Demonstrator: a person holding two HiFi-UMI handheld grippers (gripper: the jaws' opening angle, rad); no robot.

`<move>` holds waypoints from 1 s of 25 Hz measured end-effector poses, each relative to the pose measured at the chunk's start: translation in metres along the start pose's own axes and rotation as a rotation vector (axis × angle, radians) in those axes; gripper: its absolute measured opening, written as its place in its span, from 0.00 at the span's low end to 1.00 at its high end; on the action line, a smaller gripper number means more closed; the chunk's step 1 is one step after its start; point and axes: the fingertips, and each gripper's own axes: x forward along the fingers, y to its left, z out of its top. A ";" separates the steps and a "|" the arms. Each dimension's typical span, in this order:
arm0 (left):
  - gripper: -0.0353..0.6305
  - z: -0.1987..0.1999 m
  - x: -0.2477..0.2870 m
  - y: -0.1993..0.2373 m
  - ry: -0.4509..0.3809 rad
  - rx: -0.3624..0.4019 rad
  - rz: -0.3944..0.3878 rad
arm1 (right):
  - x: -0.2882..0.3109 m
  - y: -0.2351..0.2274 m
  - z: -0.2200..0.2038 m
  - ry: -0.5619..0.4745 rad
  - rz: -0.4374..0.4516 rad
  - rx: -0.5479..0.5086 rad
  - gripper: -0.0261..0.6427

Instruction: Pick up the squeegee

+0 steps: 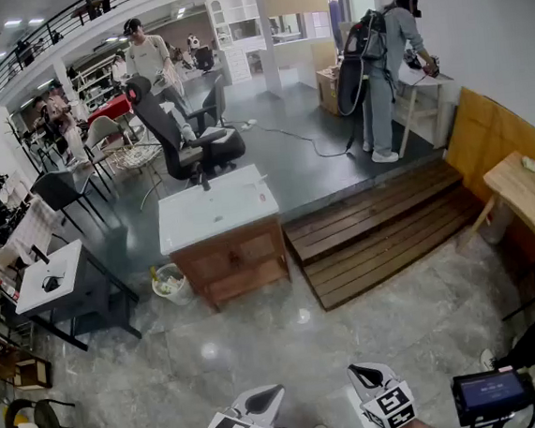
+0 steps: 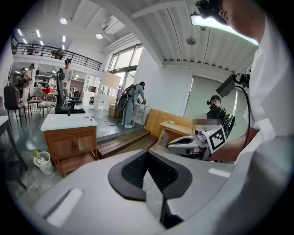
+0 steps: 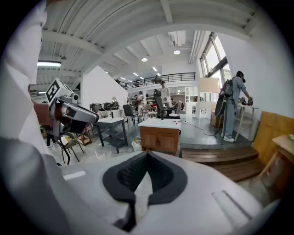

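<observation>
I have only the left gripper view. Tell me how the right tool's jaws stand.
Observer: In the right gripper view, the right tool has its jaws together, with nothing between them.
Operator: Report what stands left of the wooden cabinet.
Observer: The head view shows a small white-topped table with a dark item on it.
Operator: Say what lies under the left tool.
Observer: In the head view it is bare grey floor; the cabinet is well ahead.

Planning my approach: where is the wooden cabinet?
Head view, centre: the wooden cabinet stands left of the wooden steps, a white bucket at its left.
</observation>
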 end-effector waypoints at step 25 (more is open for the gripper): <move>0.06 0.052 -0.010 0.344 -0.065 -0.109 -0.029 | 0.326 0.013 0.180 0.002 -0.060 -0.053 0.08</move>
